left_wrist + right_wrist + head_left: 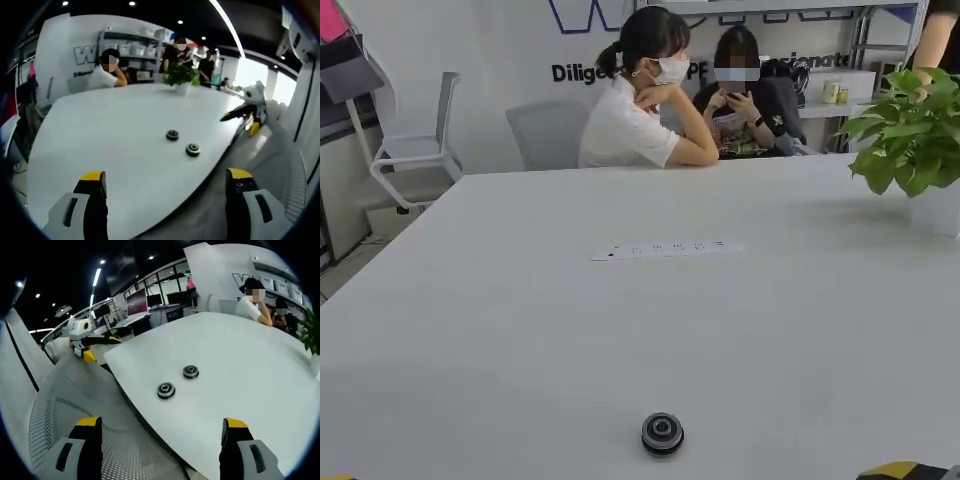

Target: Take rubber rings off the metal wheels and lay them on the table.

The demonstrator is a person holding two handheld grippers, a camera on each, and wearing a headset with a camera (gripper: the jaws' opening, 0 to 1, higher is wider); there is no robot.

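- Two claws, both spread wide and gripping nothing. Your left claw (165,175) hangs at the near edge of the table (100,140), and your right claw (161,422) hangs off the same edge. Neither touches anything.
- Two metal wheels lie flat on the table close to your edge, each with a dark band round its rim. The nearer wheel (193,149) and the farther wheel (172,135) sit near each other but apart, and both are well clear of either claw.
- One of the metal wheels (662,433) shows in the head view, at the bottom of the frame. Both gripper views show the pair.
- One opposite claw appears in each gripper view, held out past the table edge.
- One white power strip (665,249) at mid-table and one empty chair (415,150) show in the head view.
- One potted plant (910,140) stands at the far right of the table.
- Two people (640,110) sit at the far side.
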